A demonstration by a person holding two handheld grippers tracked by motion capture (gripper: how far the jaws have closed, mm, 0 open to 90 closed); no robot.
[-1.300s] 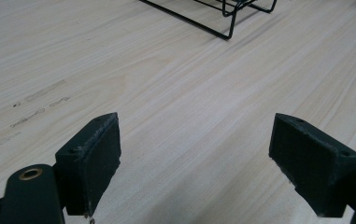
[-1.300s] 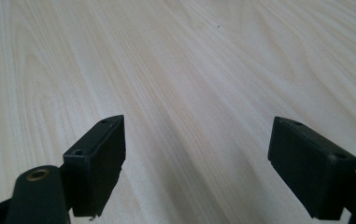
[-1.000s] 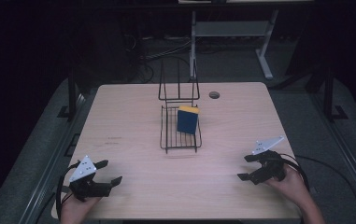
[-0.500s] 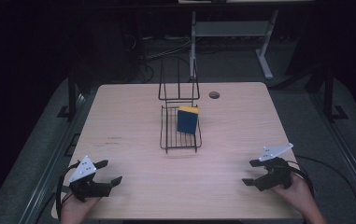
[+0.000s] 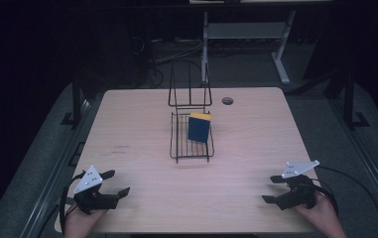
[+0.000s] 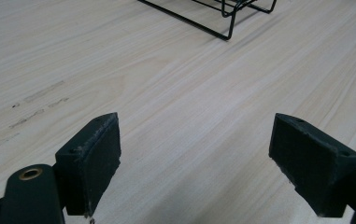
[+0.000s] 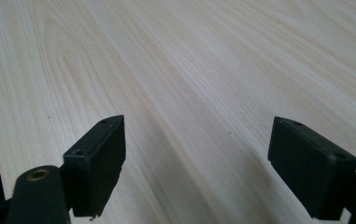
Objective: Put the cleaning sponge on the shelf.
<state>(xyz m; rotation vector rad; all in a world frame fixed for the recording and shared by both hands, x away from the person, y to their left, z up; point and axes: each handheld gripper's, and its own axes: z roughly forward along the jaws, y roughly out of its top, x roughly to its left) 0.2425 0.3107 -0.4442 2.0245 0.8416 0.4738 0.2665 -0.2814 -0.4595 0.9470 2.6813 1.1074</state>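
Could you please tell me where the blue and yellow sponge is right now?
In the high view, the sponge stands upright in the black wire rack at the table's centre, toward the rack's right side.

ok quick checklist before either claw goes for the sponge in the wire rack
1. Left claw open: ok, jaws spread wide with nothing but bare wood between them.
2. Right claw open: ok, jaws apart and empty.
3. Sponge reachable: ok, it stands on edge in the wire rack, yellow side on top, nothing over it.
4. Path over the table to the rack: ok, bare wood between both claws and the rack.
5. Rack fixed in place: cannot tell, it may slide when the sponge is pulled.
6. Cable at the right claw clear of the table: ok, it trails off the near edge.
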